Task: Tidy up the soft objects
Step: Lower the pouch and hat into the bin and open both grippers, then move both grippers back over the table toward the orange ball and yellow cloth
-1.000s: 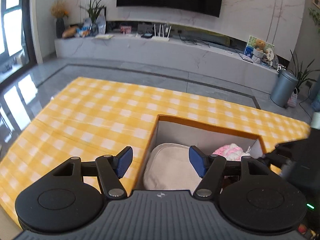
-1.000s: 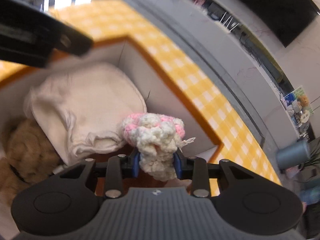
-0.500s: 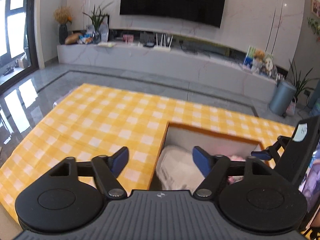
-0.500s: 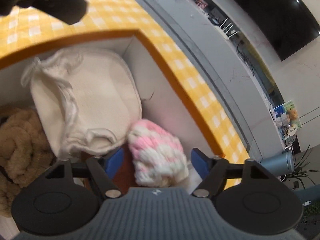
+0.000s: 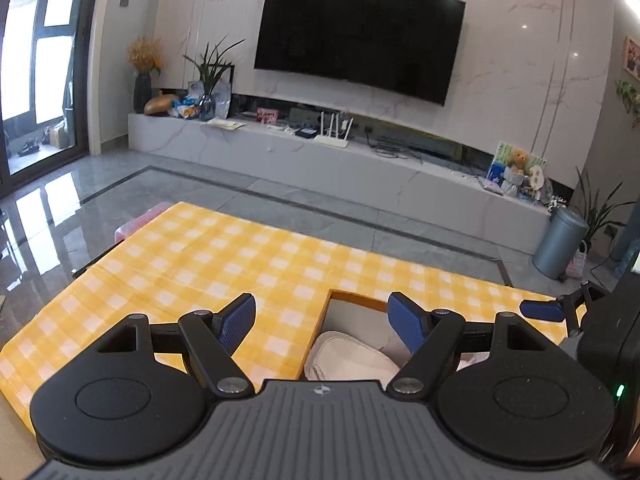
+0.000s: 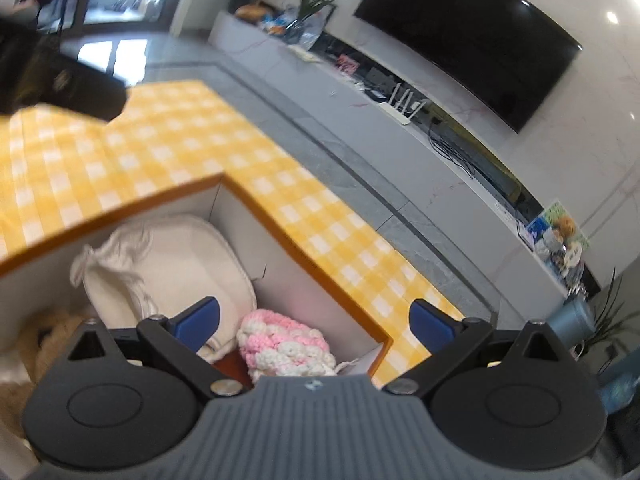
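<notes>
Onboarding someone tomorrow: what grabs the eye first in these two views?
The yellow checked tablecloth fills the middle of both views, with an open box sitting on it. Inside the box a pink-and-white knitted piece lies beside a cream cushion, just below the open right claw. In the left wrist view the big black TV dominates the marble wall beyond the open left claw.

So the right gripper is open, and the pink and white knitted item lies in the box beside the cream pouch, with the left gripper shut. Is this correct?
Not quite: the left gripper is open too, with nothing between its fingers, as the left wrist view shows. The rest holds: the right gripper is open, having just widened, and the pink and white knitted item lies in the box beside the cream pouch.
</notes>
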`<state>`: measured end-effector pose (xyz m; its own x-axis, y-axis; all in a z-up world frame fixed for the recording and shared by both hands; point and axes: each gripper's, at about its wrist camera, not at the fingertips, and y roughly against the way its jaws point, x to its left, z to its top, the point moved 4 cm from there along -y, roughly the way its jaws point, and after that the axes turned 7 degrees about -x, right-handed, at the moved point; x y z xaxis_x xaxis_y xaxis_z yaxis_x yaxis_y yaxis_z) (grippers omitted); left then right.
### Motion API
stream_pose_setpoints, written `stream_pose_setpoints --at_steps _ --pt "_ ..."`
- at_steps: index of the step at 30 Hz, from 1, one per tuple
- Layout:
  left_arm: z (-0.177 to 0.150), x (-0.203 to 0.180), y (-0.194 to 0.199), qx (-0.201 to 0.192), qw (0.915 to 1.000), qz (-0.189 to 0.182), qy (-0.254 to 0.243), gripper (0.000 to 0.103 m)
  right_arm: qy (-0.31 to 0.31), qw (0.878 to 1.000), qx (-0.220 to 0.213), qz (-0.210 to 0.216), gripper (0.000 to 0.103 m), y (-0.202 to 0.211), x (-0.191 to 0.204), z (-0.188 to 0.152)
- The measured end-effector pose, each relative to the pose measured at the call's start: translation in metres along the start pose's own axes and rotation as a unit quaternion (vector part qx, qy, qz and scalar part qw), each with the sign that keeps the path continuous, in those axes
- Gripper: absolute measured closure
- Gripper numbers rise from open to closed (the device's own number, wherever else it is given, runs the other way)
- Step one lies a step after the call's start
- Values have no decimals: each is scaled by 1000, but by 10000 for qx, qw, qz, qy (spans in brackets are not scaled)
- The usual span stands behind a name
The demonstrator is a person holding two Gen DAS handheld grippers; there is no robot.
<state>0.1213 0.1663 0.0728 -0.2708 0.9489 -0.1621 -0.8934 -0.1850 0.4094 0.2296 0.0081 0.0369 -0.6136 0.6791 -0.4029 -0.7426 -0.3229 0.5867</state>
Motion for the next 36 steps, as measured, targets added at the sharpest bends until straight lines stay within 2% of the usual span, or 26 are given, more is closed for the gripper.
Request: stream_pose_setpoints --at_steps 6,11,16,22,26,30,36 --pt "11 -13 17 -266 9993 149 -207 15 45 9994 -347 -24 4 31 -14 4" --pt "20 -45 35 -495 9970 3 -594 15 -35 9983 -575 -91 4 54 -36 0" --pt "20 -92 54 -740 9912 4 -1093 15 -346 9949 -790 -526 4 77 -64 -10" --pt "11 -145 67 -810 9868 -305 -1369 15 -878 9876 -988 -848 4 112 -106 -36" --pt "-3 -174 66 -726 9849 -568 -1466 15 -1063 9816 -1027 -1205 4 134 -132 -60" --pt "-23 -198 59 -380 9838 -852 -1531 15 -1414 9746 -956 -1451 4 149 -156 -92" --pt "-58 -227 48 107 9725 -1389 -1867 15 -1847 9671 -679 -1613 4 142 -179 -141"
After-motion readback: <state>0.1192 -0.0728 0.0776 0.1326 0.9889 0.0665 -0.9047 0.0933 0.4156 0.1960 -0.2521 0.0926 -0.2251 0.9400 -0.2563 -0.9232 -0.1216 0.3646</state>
